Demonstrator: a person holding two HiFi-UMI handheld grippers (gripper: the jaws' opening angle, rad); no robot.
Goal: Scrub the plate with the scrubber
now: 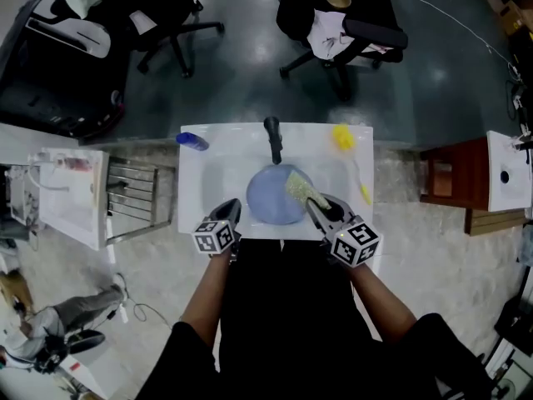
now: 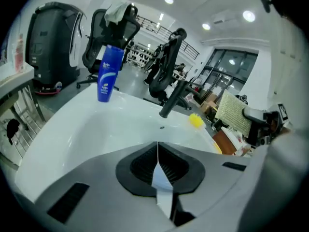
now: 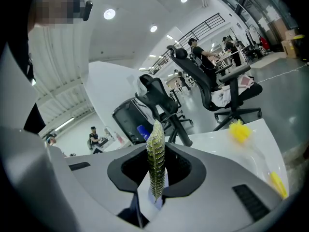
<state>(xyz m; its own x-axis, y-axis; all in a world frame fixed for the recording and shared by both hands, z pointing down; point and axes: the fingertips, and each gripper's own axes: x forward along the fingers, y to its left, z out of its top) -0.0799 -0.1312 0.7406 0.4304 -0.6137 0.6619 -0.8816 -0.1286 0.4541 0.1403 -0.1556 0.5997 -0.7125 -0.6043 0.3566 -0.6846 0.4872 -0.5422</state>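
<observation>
The plate [image 1: 273,200], round and pale blue, is seen lying flat in the bowl of the white basin [image 1: 208,182], just ahead of both pairs of fingers and between them. It is judged to be stiff, smooth and breakable, and likely to slide or turn on the glazed bowl when rubbed. It would best be steadied at the near left rim, which is the part closest to the left fingers.

The scrubber [image 1: 301,188], a thin yellow-green pad, is pinched by its lower edge in the fingers of the right gripper [image 1: 321,205]. It stands out beyond their tips over the right part of the plate; whether it touches the plate cannot be told. In the right gripper view the pad [image 3: 156,163] is seen edge-on and upright between the pressed fingers. It is judged light, soft and bendy, so a hold near its edge may let it fold under pressure, and a deeper hold would press more firmly.

The fingers of the left gripper [image 1: 229,211] are pressed together with nothing between them. They are held just short of the plate's left rim.

Beyond the fingertips, a black faucet [image 1: 273,138] is mounted at the far side of the basin. A blue bottle [image 1: 192,141] is found to the far left of the left fingers, and a yellow brush [image 1: 343,137] with a clear handle lies to the right of the right fingers. Office chairs [image 1: 341,23] are seen on the floor past the basin.
</observation>
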